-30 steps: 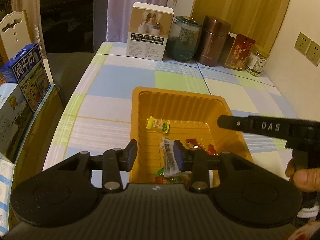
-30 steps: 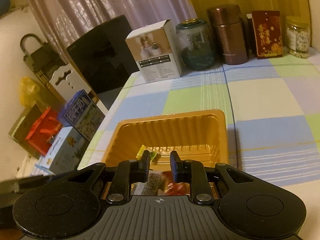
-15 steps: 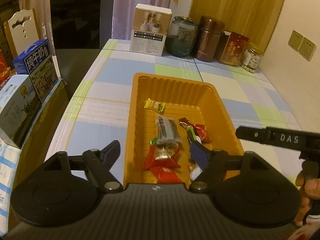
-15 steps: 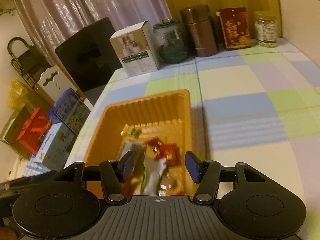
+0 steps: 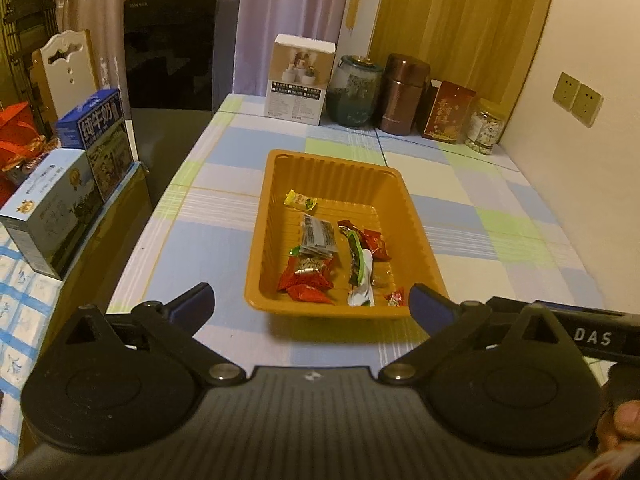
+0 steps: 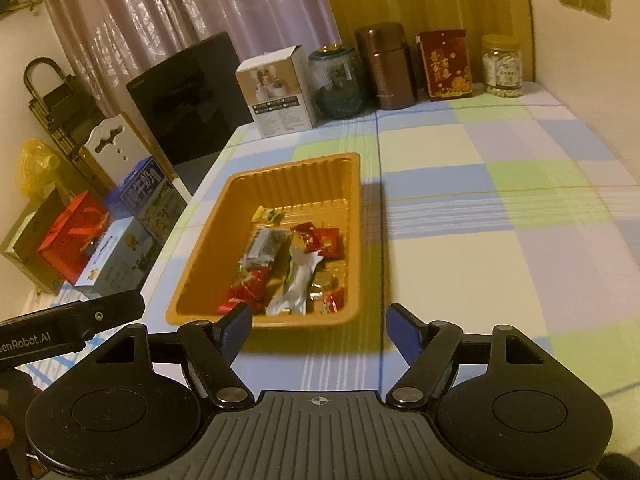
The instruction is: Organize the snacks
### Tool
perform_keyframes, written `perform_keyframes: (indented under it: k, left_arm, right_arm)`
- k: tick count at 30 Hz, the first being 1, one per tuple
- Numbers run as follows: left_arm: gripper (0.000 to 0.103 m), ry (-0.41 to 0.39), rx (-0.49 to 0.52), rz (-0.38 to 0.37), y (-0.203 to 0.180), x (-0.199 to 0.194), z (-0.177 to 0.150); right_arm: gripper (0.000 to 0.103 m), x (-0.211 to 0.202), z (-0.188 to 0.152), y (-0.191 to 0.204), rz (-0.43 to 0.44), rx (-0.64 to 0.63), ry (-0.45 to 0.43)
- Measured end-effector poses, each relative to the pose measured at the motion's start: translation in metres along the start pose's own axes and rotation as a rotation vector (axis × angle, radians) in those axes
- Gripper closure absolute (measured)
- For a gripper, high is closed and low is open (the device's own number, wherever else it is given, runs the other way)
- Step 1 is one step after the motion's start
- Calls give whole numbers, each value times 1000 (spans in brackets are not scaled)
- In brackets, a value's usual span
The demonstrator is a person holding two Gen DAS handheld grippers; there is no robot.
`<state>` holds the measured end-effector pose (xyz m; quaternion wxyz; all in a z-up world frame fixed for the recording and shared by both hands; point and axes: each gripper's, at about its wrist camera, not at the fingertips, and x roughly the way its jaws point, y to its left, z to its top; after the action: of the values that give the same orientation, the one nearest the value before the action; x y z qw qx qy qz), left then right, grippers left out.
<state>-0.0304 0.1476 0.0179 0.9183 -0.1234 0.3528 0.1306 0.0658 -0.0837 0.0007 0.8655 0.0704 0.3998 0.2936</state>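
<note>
Left wrist: orange tray [image 5: 404, 200] long axis runs away, lengthwise.

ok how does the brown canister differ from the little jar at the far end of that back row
The brown canister is opaque, metallic-looking and taller; the little jar is clear, shorter, and shows pale pieces inside. The canister's top is brown like its body; the jar has a yellowish lid. Both stand upright at the back of the checked tablecloth.

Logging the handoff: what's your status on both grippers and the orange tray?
Left gripper and right gripper opening, nothing between jaws. Ribbed orange plastic tray on checked tablecloth, wrapped snacks inside. Nothing in the way.
</note>
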Motion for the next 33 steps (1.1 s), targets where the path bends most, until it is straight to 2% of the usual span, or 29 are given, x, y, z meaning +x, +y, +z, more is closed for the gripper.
perform_keyframes:
  k: [11,18,23,33]
  left_arm:
    - [0,1,3,-11,-12,-52,-24]
    - [0,2,40,-24,-21,-77,-36]
    - [0,-7,56,-4,-26,-88,-42]
    - [0,-30,89,5,-33,-108,-49]
  right_arm:
    - [26,-60,-25,14,-39,-35,-27]
    - [25,-81,-44,24,-56,-60,-32]
    - [25,-94,-53,32,-69,-93,-46]
    - [25,-118,-60,32,-103,-110,-80]
